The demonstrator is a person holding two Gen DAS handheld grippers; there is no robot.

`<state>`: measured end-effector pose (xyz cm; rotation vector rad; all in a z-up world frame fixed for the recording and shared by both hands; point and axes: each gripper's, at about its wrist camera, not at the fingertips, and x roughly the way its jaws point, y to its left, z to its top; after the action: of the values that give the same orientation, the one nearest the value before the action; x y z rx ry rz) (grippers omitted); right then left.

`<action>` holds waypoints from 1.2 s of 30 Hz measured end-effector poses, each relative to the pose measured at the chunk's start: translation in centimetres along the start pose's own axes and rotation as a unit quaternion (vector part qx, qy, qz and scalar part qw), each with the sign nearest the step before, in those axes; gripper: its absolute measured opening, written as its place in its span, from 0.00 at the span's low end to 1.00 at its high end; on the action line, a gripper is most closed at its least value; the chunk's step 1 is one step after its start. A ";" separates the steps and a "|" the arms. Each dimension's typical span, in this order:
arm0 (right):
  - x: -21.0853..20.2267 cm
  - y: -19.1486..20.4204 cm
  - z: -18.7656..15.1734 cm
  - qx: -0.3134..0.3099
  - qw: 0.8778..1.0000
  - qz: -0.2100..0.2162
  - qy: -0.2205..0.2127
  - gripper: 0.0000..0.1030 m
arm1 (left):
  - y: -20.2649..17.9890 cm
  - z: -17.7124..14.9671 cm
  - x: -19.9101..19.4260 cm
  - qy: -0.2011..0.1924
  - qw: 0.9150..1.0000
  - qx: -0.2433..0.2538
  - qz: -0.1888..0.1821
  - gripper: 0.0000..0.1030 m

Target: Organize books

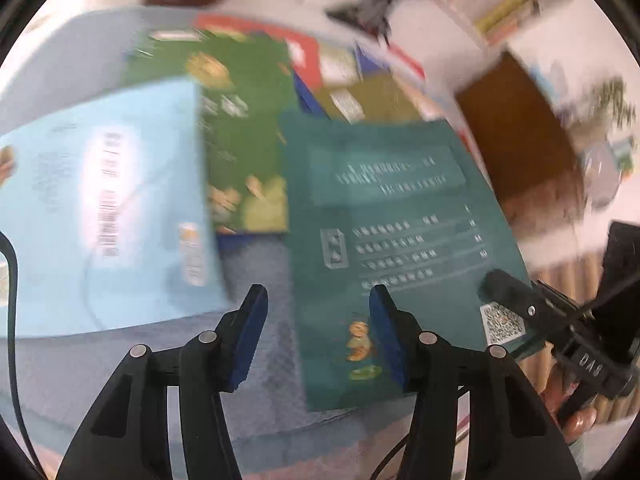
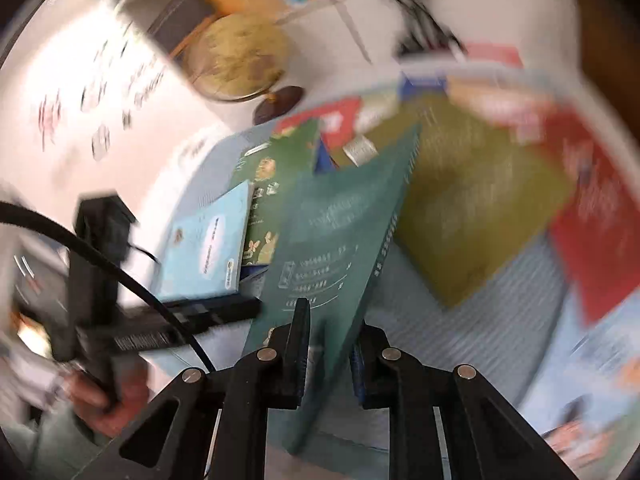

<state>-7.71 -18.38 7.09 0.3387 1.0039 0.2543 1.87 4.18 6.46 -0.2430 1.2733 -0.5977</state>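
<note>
Right tongs [image 2: 328, 356] are clamped on the lower edge of the teal book [image 2: 332, 240], tilting it up off the blue mat [image 2: 480, 320]. Left tongs [image 1: 318, 336] stand apart with nothing between the pads, hovering over the mat just beside the teal book's near-left corner.

Progress: early, by my read. Only the teal book is in hand; the light-blue book [image 1: 108, 208], green book [image 1: 244, 140], olive book [image 2: 476, 216] and red book [image 2: 592, 216] lie scattered and overlapping on the mat (no tidy stack visible, frames are blurred). Books on a shelf [image 1: 508, 12] sit far behind, possibly the destination, can't confirm. Everything else is left to sort.
</note>
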 end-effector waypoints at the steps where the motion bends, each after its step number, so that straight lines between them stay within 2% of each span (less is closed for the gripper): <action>1: -0.4 1.1 0.6 -0.024 1.000 -0.007 0.000 0.20 | 0.8 0.1 -1.1 -0.009 1.000 -0.016 -0.008 0.48; 5: 0.2 4.9 2.7 -0.067 0.997 0.036 0.027 0.21 | 4.1 -0.3 -5.4 -0.047 0.996 -0.068 -0.025 0.48; 8: 0.5 8.3 2.6 -0.094 0.994 0.060 0.011 0.21 | 7.2 -0.8 -8.5 -0.087 0.989 -0.112 -0.036 0.48; 10: 1.1 10.2 3.0 -0.099 0.992 0.079 0.005 0.23 | 9.1 -1.0 -9.6 -0.098 0.984 -0.141 -0.038 0.48; 13: 2.6 13.7 4.0 -0.135 0.987 0.085 0.012 0.23 | 10.8 -1.4 -11.2 -0.115 0.978 -0.168 -0.031 0.48; 16: 4.3 16.8 4.3 -0.148 0.978 0.140 0.035 0.25 | 12.8 -1.8 -12.5 -0.124 0.975 -0.185 -0.022 0.48; 18: 5.8 18.1 4.1 -0.148 0.973 0.165 0.070 0.32 | 14.2 -1.7 -13.3 -0.126 0.974 -0.190 -0.008 0.48; 20: 6.8 18.3 3.1 -0.151 0.971 0.160 0.092 0.33 | 15.6 -1.6 -13.6 -0.123 0.975 -0.183 0.027 0.50; 23: 7.9 16.3 1.6 -0.118 0.979 0.134 0.102 0.49 | 17.1 -1.5 -12.1 -0.078 0.981 -0.170 0.049 0.50; 25: 9.7 13.7 1.3 -0.071 0.986 0.101 0.113 0.49 | 17.3 -1.3 -10.6 -0.057 0.984 -0.155 0.062 0.50; 28: 12.1 11.3 0.7 -0.021 0.991 0.044 0.126 0.49 | 16.9 -1.4 -7.4 -0.021 0.986 -0.131 0.101 0.50; 29: 12.6 11.1 0.7 -0.011 0.991 0.038 0.126 0.49 | 16.8 -1.5 -6.7 -0.010 0.986 -0.128 0.103 0.50; 30: 13.1 10.7 0.5 -0.002 0.991 0.035 0.126 0.49 | 16.2 -1.7 -6.6 -0.024 0.987 -0.113 0.115 0.51; 32: 14.2 10.5 0.0 0.006 0.991 0.020 0.135 0.49 | 14.7 -1.9 -5.8 -0.003 0.991 -0.086 0.099 0.53; 35: 14.9 10.3 -0.8 0.007 0.987 0.030 0.156 0.44 | 12.9 -2.1 -5.0 0.003 0.992 -0.053 0.118 0.53; 36: 14.9 10.4 -1.2 -0.004 0.987 0.012 0.158 0.44 | 12.0 -2.2 -4.6 0.005 0.991 -0.038 0.126 0.53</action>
<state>-1.64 -3.24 -1.02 0.3093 1.3114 0.3416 2.43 16.88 3.72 -0.1388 1.3134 -0.3347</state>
